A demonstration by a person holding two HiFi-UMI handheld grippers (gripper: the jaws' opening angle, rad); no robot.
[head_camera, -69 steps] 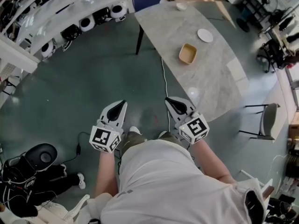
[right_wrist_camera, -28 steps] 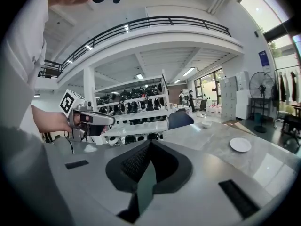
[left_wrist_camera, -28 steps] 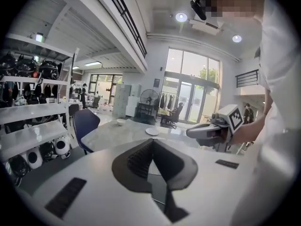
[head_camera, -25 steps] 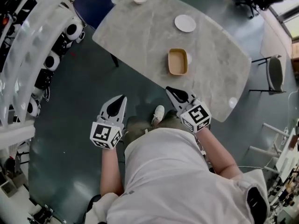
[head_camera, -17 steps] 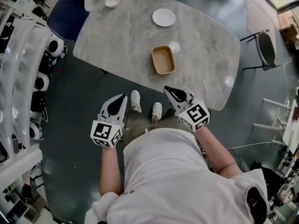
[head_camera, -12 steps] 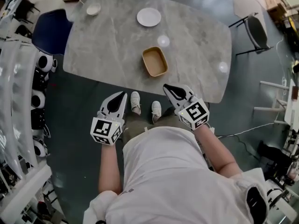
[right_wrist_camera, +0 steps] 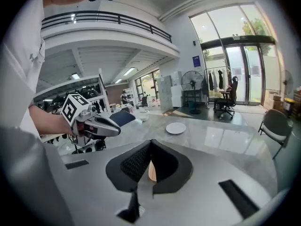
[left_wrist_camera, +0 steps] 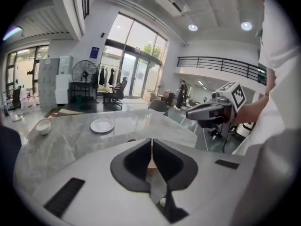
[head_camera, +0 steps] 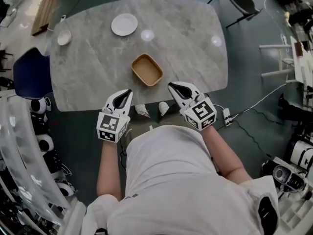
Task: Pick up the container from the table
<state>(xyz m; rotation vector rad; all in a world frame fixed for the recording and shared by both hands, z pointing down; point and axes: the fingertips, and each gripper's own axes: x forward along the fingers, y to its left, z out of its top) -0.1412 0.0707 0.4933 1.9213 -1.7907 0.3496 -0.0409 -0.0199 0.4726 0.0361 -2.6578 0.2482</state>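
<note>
the left gripper and right gripper, both clenched and empty, hang at the near edge of the table, aimed at the container, likely to approach it.

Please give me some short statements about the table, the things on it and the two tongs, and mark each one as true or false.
1. The container lies on the table, and nothing touches it. True.
2. The left tongs grip the container. False: they are shut on nothing and are short of it.
3. The right tongs are shut. True.
4. The plate lies inside the container. False: it lies apart on the table, beyond the container.
5. The bowl is stacked on the plate. False: it stands apart from the plate, near the table's left end in the head view.
</note>
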